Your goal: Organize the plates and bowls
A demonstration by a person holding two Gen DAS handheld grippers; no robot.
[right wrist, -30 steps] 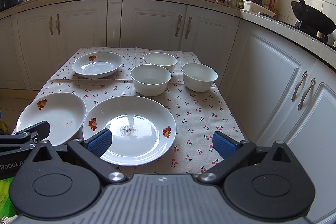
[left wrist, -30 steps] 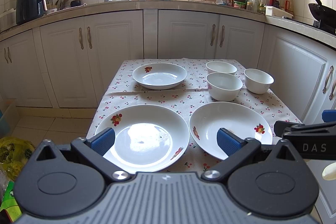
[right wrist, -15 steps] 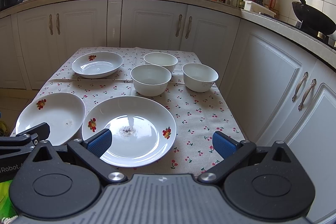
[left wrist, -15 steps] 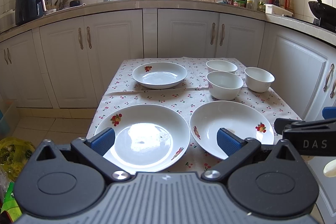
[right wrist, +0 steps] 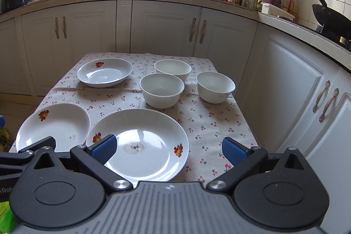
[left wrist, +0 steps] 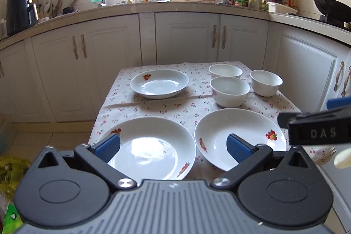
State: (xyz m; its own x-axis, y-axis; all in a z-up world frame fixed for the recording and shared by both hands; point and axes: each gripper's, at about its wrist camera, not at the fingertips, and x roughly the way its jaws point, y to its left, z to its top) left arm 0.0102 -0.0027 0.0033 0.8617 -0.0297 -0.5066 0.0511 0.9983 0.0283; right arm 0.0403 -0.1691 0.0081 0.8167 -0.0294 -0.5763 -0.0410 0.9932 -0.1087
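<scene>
Here: three white fruit-print plates, three plain white bowls; both grippers' jaws spread, empty.

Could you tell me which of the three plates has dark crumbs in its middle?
The near right plate, in front of the right gripper; the other two show no dark specks.

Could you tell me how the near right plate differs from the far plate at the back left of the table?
The near right white plate with two fruit prints looks larger and flatter; the far white plate looks smaller and deeper. The near right plate has dark specks at its centre; the far plate looks clean. The near one shows two fruit prints, the far one shows one. Both are glossy white and rest on the cherry-print tablecloth.
</scene>
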